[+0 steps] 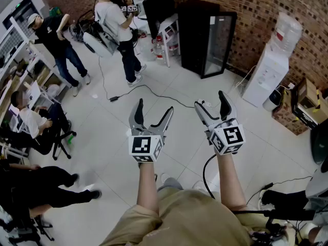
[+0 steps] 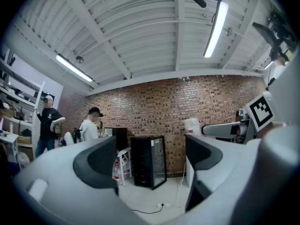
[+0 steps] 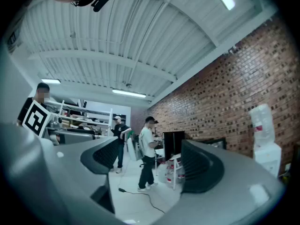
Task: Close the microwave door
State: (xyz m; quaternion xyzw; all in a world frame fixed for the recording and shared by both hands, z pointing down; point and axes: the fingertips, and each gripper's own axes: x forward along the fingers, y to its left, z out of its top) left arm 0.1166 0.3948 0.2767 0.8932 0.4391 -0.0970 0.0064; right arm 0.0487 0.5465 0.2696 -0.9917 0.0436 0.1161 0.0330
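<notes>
No microwave shows in any view. In the head view my left gripper [image 1: 154, 108] and my right gripper [image 1: 210, 100] are held side by side over the white tiled floor, pointing toward the brick wall. Both are open, and nothing is between their jaws. The left gripper view looks between its open jaws [image 2: 150, 158] at a black glass-door fridge [image 2: 149, 165] against the wall. Through the open right gripper [image 3: 147, 168] I see a standing person in a white shirt [image 3: 147, 149].
The black fridge [image 1: 207, 37] and a white water dispenser [image 1: 271, 68] stand along the brick wall. A cable [image 1: 148, 94] runs across the floor. A person [image 1: 119, 22] stands at the back; others sit or stand by desks at the left [image 1: 31, 122]. Cardboard boxes [image 1: 300, 104] lie at the right.
</notes>
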